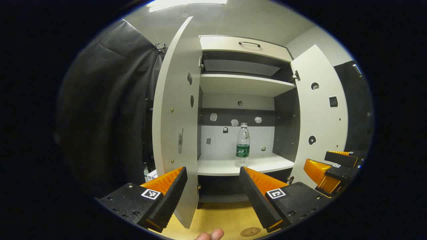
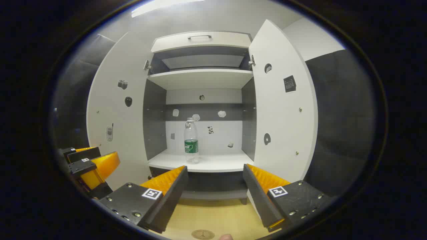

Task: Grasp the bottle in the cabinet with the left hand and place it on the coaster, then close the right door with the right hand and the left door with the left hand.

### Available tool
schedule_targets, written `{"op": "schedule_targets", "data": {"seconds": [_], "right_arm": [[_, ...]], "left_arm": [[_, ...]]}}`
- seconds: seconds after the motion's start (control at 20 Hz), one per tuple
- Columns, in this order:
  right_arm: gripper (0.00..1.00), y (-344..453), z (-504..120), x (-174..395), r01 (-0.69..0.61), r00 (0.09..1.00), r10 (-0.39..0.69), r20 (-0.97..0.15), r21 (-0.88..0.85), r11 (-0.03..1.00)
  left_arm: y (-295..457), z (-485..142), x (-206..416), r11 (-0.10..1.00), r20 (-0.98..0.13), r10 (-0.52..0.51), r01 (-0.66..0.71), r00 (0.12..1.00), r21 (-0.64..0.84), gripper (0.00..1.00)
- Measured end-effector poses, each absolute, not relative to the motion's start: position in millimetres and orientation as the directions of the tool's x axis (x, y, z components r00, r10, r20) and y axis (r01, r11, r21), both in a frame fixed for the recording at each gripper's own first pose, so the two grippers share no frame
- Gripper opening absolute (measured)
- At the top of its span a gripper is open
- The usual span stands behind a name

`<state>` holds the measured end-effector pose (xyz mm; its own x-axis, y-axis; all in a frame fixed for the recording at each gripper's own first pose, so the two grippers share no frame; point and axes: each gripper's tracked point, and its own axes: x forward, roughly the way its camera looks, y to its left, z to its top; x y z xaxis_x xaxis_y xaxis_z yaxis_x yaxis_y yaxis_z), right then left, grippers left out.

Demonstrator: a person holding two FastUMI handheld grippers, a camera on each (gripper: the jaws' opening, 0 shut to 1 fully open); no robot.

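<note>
A clear plastic bottle (image 1: 243, 145) with a green label stands upright on the cabinet's lower white shelf (image 1: 213, 166); the right gripper view has the bottle (image 2: 191, 141) on the same shelf (image 2: 217, 163). Both cabinet doors hang open: the left door (image 1: 175, 110) (image 2: 115, 113) and the right door (image 1: 318, 110) (image 2: 283, 106). My left gripper (image 1: 213, 173) is open and empty, well short of the shelf. My right gripper (image 2: 215, 171) is likewise open and empty. A round coaster (image 1: 250, 232) (image 2: 202, 234) lies on the wooden table in front.
An upper shelf (image 1: 243, 85) and a top flap with a handle (image 1: 249, 43) sit above the bottle. The other gripper shows at the right edge (image 1: 333, 166) and left edge (image 2: 90, 163). A fingertip (image 1: 210, 235) pokes in at the bottom. Black cloth hangs at both sides.
</note>
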<state>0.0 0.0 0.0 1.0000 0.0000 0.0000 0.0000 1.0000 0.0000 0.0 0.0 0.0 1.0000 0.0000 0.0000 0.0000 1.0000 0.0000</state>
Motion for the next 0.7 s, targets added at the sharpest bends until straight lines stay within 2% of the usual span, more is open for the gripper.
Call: {"op": "schedule_targets", "data": {"seconds": [0.2,0.25,0.3,0.5,0.55,0.7], "right_arm": [[1.0,0,0,3,-0.005,1.0,0.005,0.0,-0.005,1.0],[0.97,1,1,4,-0.01,1.0,0.01,0.004,-0.004,1.0],[1.0,0,1,5,-0.01,1.0,0.01,0.003,-0.001,1.0],[1.0,-2,-2,9,-0.014,1.0,0.014,-0.007,0.004,1.0],[0.97,-2,-4,10,-0.015,1.0,0.015,-0.013,0.003,1.0],[1.0,-4,-2,15,-0.016,1.0,0.016,-0.012,0.009,1.0]], "left_arm": [[-1,-3,4,1.0,-0.009,0.004,-0.004,1.0,0.011,1.0],[-1,-4,5,1.0,-0.009,0.003,-0.003,1.0,0.012,0.99],[-1,-5,6,1.0,-0.011,0.002,-0.002,1.0,0.013,1.0],[-2,-8,10,1.0,-0.015,0.003,-0.003,1.0,0.004,1.0],[-2,-8,12,1.0,-0.015,0.004,-0.004,1.0,0.003,1.0],[-6,-7,16,1.0,-0.01,-0.001,0.002,1.0,0.017,0.99]]}}
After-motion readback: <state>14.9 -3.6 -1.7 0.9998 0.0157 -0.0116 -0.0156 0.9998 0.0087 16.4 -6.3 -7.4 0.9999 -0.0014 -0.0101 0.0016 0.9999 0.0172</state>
